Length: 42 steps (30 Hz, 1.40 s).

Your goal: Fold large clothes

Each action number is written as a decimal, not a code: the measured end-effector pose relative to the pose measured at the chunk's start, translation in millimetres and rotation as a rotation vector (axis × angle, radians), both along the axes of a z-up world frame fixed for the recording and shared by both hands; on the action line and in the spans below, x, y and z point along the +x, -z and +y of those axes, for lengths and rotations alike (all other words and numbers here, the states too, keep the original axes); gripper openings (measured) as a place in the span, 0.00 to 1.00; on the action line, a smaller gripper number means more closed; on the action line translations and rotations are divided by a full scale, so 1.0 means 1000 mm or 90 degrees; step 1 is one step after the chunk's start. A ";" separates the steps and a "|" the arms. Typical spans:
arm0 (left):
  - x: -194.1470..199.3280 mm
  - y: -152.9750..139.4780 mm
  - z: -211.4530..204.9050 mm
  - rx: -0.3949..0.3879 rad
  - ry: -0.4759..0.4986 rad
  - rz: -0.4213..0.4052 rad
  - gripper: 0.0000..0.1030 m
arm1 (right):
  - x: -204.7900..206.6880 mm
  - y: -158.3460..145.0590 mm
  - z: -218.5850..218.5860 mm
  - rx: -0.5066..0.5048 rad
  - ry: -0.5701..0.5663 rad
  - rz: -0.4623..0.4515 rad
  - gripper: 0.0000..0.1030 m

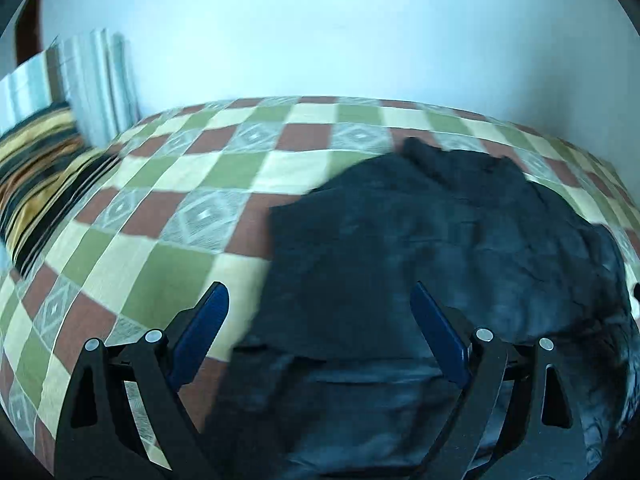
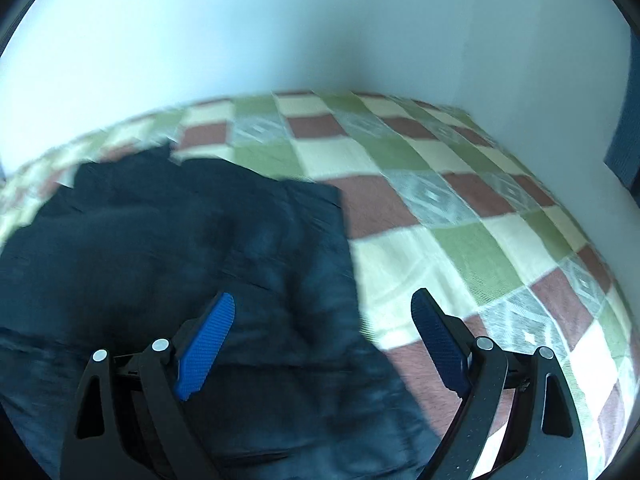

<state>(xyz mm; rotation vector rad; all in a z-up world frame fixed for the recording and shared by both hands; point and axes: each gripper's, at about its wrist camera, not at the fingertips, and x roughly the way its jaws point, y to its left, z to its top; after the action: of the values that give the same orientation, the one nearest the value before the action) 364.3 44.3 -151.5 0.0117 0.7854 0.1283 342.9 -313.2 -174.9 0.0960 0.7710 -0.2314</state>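
Observation:
A large dark navy garment (image 1: 432, 248) lies spread and partly folded on the checked bedspread (image 1: 192, 184). In the left wrist view my left gripper (image 1: 320, 292) is open and empty, hovering over the garment's near left edge. In the right wrist view the same garment (image 2: 168, 248) fills the left half, on the bedspread (image 2: 460, 240). My right gripper (image 2: 323, 302) is open and empty above the garment's right edge. Both views are blurred by motion.
A striped yellow and black pillow (image 1: 36, 176) and a stack of folded pale cloth (image 1: 96, 84) sit at the bed's left end. A white wall (image 1: 320, 32) runs behind the bed. A dark object (image 2: 624, 152) stands at the far right.

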 end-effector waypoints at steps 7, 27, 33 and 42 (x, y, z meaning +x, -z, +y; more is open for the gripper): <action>0.007 0.013 0.017 -0.004 -0.011 0.015 0.89 | 0.051 0.013 0.048 0.073 -0.088 0.074 0.58; 0.019 0.044 0.031 -0.021 -0.030 0.062 0.90 | 0.053 0.021 0.064 -0.006 -0.100 0.085 0.50; 0.032 0.014 -0.001 -0.033 0.015 0.009 0.90 | 0.060 -0.023 0.097 0.025 -0.144 -0.001 0.50; 0.090 0.076 -0.051 0.007 0.056 0.129 0.90 | 0.118 0.047 0.130 0.021 -0.192 0.099 0.52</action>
<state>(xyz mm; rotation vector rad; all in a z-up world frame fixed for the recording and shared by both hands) 454.3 -7.1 -227.3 0.0698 0.9843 0.0478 460.6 -183.2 -221.7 -0.0081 0.9322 0.0611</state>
